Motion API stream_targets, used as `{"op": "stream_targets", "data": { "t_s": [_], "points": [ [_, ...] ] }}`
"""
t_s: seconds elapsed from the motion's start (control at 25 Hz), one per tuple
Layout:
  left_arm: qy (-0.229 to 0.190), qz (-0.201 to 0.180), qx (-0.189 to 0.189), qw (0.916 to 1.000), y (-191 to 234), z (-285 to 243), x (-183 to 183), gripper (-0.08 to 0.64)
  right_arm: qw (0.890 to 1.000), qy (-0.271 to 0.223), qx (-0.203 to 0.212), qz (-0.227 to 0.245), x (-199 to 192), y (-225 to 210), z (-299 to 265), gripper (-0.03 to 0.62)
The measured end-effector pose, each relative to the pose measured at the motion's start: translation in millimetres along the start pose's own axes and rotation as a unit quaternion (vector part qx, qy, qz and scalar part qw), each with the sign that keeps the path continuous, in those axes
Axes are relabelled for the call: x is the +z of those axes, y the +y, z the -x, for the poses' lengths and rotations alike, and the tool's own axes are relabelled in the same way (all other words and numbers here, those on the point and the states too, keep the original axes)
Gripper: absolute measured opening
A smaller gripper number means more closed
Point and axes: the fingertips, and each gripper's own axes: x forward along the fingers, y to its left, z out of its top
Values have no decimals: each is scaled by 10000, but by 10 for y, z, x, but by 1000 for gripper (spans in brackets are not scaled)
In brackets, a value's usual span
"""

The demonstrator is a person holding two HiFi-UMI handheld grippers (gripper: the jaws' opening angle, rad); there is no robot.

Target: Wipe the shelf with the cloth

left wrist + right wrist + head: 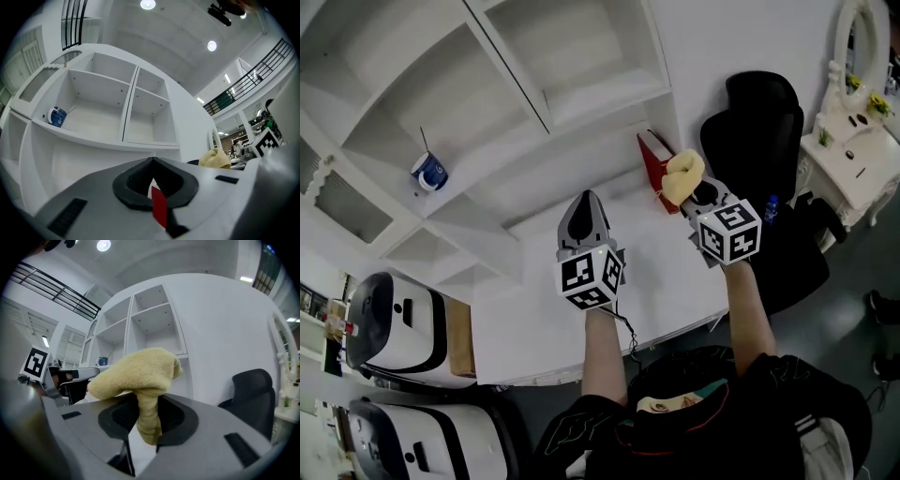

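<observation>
Right gripper view has the right gripper (147, 401) clamped on the yellow cloth (136, 371) — a narrow fold is pinched between the jaws and the rest mushrooms out above them. From the head view the bundle sits over the far right corner of the white desk (544, 309), just beside a red book (653, 161) that leans against the wall. The left gripper (152, 160) hangs alongside over the desk, jaws drawn together at the tips with nothing held between them. Beyond both stands the white shelf (581, 94) — its open compartments bare but for a blue cup (429, 172) on a lower ledge at the left. A black chair (769, 122) stands to the right of the desk.
</observation>
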Motion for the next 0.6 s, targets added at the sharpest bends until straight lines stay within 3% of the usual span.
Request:
{"op": "stream_targets", "data": {
  "t_s": [0.32,0.6],
  "points": [
    [245,22,371,9990,344,-107,-146,-2,9968,260,725,-217,-321,416,-448,104],
    [357,62,396,9986,376,-189,-252,-2,9968,39,704,-385,-289,464,-708,104]
  ]
}}
